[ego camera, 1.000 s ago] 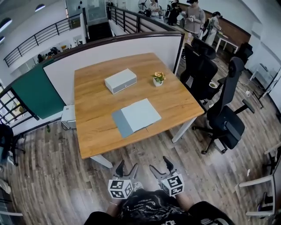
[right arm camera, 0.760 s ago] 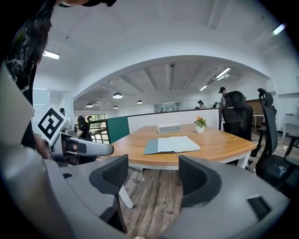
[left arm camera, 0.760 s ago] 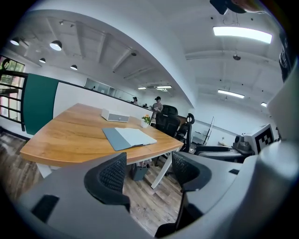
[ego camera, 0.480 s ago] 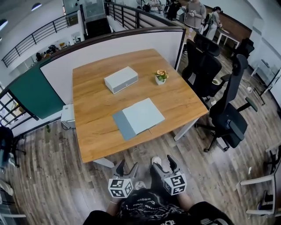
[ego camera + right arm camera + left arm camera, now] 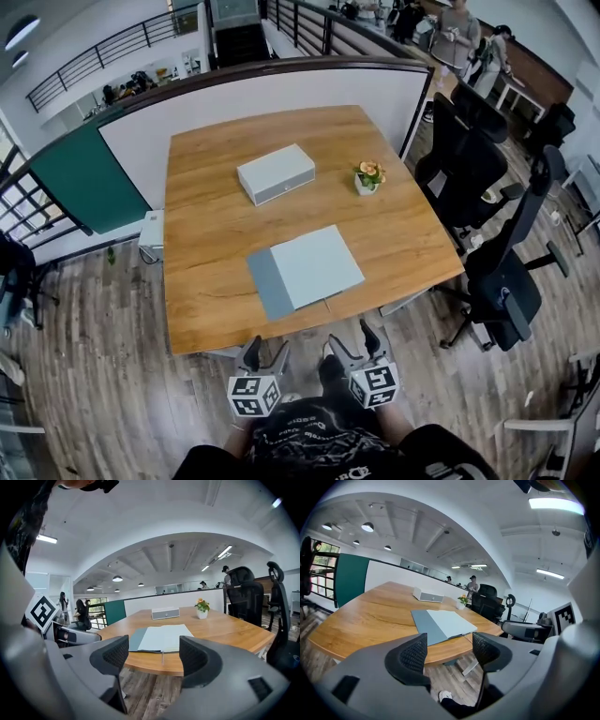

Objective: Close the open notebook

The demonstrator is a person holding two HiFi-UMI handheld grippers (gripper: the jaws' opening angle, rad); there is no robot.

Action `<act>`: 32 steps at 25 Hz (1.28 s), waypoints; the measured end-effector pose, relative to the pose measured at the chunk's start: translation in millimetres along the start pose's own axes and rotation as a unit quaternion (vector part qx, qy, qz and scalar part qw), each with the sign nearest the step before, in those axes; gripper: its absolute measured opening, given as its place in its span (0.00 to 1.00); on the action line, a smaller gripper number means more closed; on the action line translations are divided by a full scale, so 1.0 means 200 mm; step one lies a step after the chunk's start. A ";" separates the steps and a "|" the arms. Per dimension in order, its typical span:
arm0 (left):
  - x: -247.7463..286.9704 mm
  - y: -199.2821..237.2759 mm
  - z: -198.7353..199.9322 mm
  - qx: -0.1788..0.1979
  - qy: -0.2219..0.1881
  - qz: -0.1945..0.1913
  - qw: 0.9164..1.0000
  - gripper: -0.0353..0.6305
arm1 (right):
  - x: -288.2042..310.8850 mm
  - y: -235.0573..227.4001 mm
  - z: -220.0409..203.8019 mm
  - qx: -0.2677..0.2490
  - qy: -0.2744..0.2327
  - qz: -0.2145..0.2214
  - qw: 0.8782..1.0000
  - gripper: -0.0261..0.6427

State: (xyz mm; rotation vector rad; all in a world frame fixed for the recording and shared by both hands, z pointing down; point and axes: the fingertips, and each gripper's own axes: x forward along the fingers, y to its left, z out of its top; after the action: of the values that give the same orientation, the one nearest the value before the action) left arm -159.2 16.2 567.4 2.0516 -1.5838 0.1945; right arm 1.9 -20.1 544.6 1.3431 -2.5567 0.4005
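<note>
while i stand at the near edge of the table (image 5: pixel 211 239), both claws hang low over the wood floor (image 5: pixel 112 375), short of the tabletop and touching nothing. the left claw (image 5: pixel 266 352) has its jaws apart, and its own view shows only floor and a shoe (image 5: pixel 445 696) in the gap. the right claw (image 5: pixel 351 341) is spread wide too, with nothing between its jaws but air and the table edge beyond.

the notebook (image 5: pixel 306 269) lies flat and open near the table's front edge, turned a little askew. its left part is a narrow grey-blue leaf and its right part a wider pale page. a thin strip hangs from it over the table edge, perhaps a bookmark ribbon, though i cannot tell for sure. farther back sit a pale box (image 5: pixel 276 173) and a small flower pot (image 5: pixel 369 176), both well apart from the notebook.

as i judge it, this is the approach, and the closing itself is not yet begun. the next move calls for raising the claws over the table edge, slipping one jaw tip under an outer edge of the notebook, and folding that side across the spine while the other claw steadies the rest. the leaf lies flush on the wood, so catching its edge looks like the tricky part. a push that is too flat would likely slide the whole notebook instead of lifting it.
</note>
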 end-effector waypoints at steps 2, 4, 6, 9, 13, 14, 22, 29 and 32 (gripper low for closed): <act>0.09 0.03 0.03 -0.007 0.003 0.019 1.000 0.54 | 0.11 -0.06 0.04 -0.006 0.005 0.019 1.000 0.52; 0.17 0.06 0.07 -0.017 0.005 0.035 0.999 0.54 | 0.22 -0.11 0.08 -0.012 0.008 0.038 0.999 0.52; 0.26 0.07 0.10 -0.025 0.004 0.050 0.998 0.54 | 0.33 -0.16 0.13 -0.022 0.009 0.058 0.998 0.52; 0.39 0.07 0.17 -0.032 0.001 0.069 0.997 0.54 | 0.45 -0.25 0.21 -0.037 0.007 0.084 0.996 0.52; 0.56 0.05 0.23 -0.037 -0.003 0.092 0.995 0.54 | 0.58 -0.38 0.25 -0.049 0.017 0.114 0.992 0.51; 0.60 0.04 0.24 -0.037 -0.004 0.097 0.995 0.54 | 0.60 -0.41 0.26 -0.051 0.019 0.122 0.991 0.51; 0.79 0.02 0.26 -0.046 0.001 0.146 0.988 0.54 | 0.76 -0.53 0.27 -0.075 0.040 0.181 0.980 0.51; 0.78 0.16 0.23 -0.073 0.038 0.204 0.975 0.53 | 0.83 -0.55 0.25 -0.085 0.060 0.196 0.975 0.45; 0.72 0.26 0.15 -0.087 0.075 0.242 0.964 0.53 | 0.84 -0.50 0.23 -0.090 0.072 0.207 0.972 0.44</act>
State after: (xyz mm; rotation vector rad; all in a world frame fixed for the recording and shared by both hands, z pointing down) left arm -171.4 -131.1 619.8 1.4557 -1.9052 0.3624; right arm -12.6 -218.8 569.5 0.6893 -2.6630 0.3120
